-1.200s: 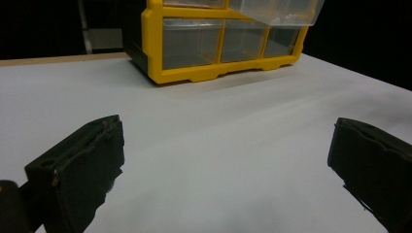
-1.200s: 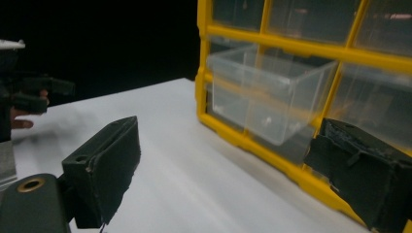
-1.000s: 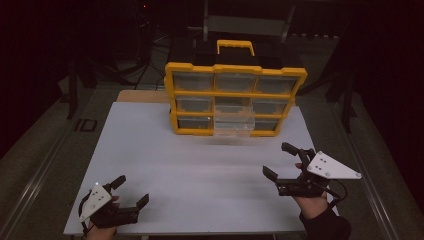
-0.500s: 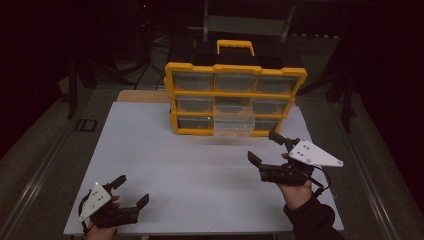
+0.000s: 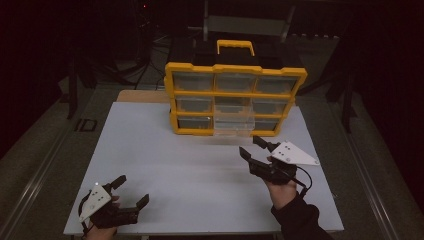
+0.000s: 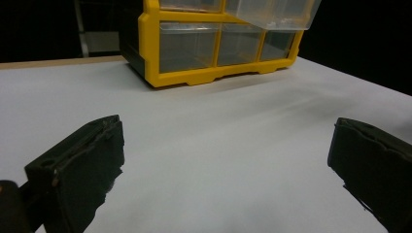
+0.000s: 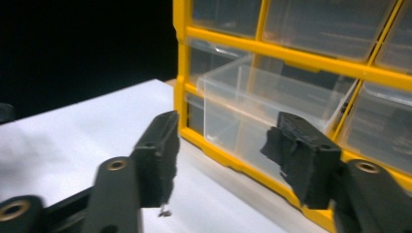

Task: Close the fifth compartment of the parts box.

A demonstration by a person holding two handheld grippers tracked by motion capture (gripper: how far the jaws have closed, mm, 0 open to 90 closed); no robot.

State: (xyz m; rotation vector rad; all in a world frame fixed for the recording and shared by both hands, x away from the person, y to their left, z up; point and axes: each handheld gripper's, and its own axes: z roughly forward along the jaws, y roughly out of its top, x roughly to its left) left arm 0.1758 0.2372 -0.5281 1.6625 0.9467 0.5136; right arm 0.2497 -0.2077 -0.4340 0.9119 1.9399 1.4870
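A yellow organizer [image 5: 235, 92] with clear drawers stands upright at the back of the white table [image 5: 200, 165]. One clear drawer [image 5: 234, 126] in its middle column sticks out toward me. My right gripper [image 5: 251, 146] hovers just in front of that drawer, pointing at it. Its jaws have just been closing and stand partly open with nothing between them. In the right gripper view the drawer [image 7: 262, 92] lies a little beyond the right gripper [image 7: 221, 141], apart from the pads. My left gripper [image 5: 132, 190] rests wide open near the front left edge; in the left gripper view the left gripper [image 6: 223, 150] holds nothing.
A black case with a yellow handle [image 5: 235, 46] sits behind the organizer. Dark floor and stands surround the table. The white tabletop stretches bare between the two grippers, and its front edge [image 5: 200, 232] is close to the left hand.
My right gripper has moved left and forward toward the organizer's protruding drawer, and its jaws have narrowed. The left gripper has stayed where it was.
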